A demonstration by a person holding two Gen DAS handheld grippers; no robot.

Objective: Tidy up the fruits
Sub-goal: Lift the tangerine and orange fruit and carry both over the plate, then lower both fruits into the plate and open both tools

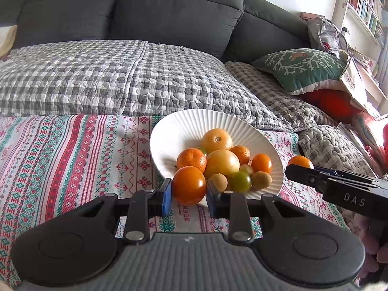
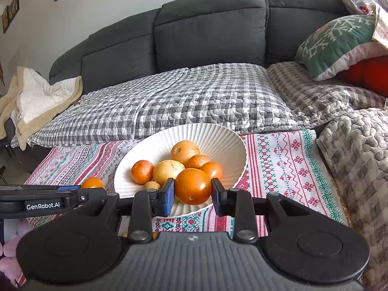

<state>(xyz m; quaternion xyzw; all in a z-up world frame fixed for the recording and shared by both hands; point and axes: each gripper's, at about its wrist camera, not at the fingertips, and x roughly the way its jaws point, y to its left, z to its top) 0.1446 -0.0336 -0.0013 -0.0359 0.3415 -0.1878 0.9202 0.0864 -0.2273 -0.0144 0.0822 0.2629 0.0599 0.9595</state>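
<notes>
Both hands carry fruit at the near edge of the bowl.

Left gripper [image 1: 189, 189]: jaws closed onto an orange tomato [image 1: 189, 184], blue pads pressed against its two sides. It sits in front of the bowl's near rim, over the patterned cloth [image 1: 72, 150], not yet inside.

Right gripper [image 2: 192, 191]: also clamped on an orange tomato [image 2: 192, 186], pads touching both flanks. This one hangs at the near rim of the white ribbed bowl [image 2: 218, 135], partly overlapping the pile behind it. Whether it is above the rim or just short of it cannot be told.

Cross-check: in the left wrist view the right gripper's black body enters from the right with its tomato showing just past the tip; in the right wrist view the left gripper enters from the left, likewise with fruit at its tip.

Bowl contents, left wrist view: two large pale yellow-orange round fruits, two mandarins [image 1: 191, 158], a small orange tomato, a green-tinged tomato [image 1: 240, 181], two small brown round fruits [image 1: 261, 180], a pale one half hidden. All heaped toward the near right side; the far left of the bowl is bare.

Progress, as judged: most fruit is already gathered in the bowl. Left to do: set down the two held tomatoes. A scrap of orange peeks out under the right gripper's body in its own view; possibly one more piece on the cloth, too hidden to say. No other loose fruit seen.
</notes>
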